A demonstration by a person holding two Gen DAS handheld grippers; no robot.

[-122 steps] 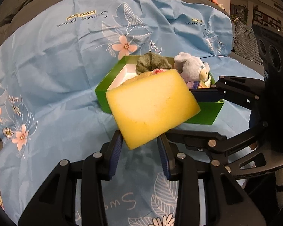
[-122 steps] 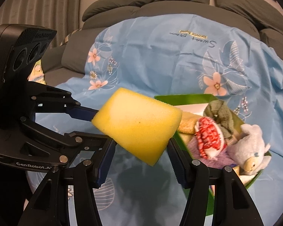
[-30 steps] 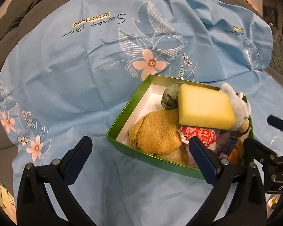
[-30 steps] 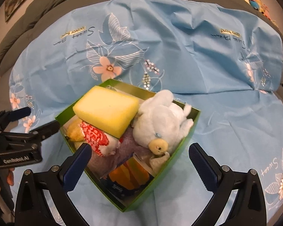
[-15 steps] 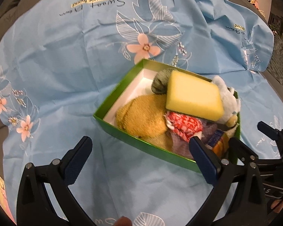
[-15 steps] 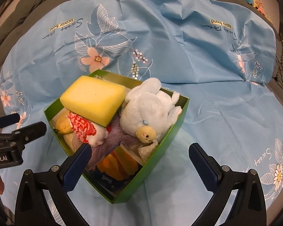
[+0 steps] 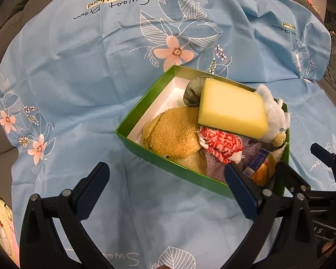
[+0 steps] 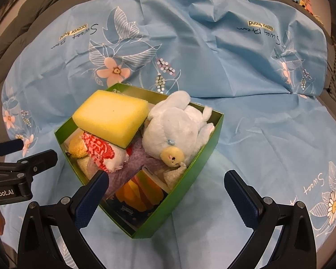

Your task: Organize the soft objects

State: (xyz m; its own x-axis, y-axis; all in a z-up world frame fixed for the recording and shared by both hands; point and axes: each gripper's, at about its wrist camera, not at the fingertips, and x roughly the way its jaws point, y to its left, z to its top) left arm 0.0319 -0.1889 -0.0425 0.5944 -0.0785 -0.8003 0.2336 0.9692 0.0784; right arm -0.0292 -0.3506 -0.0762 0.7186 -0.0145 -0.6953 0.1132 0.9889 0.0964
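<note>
Released since earlier, yellow sponge (image 7: 231, 111) tops green box (image 7: 145, 152); both grippers' jaws gape empty; only right view shows plush's face (image 8: 171, 155).

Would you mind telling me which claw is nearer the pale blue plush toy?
Right claw: it hangs just before the pale blue plush toy. Left claw sits across the box.

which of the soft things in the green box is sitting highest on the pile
The yellow sponge. It lies flat on top, resting over the red-and-white cloth, while the pale blue plush toy sits beside it.
</note>
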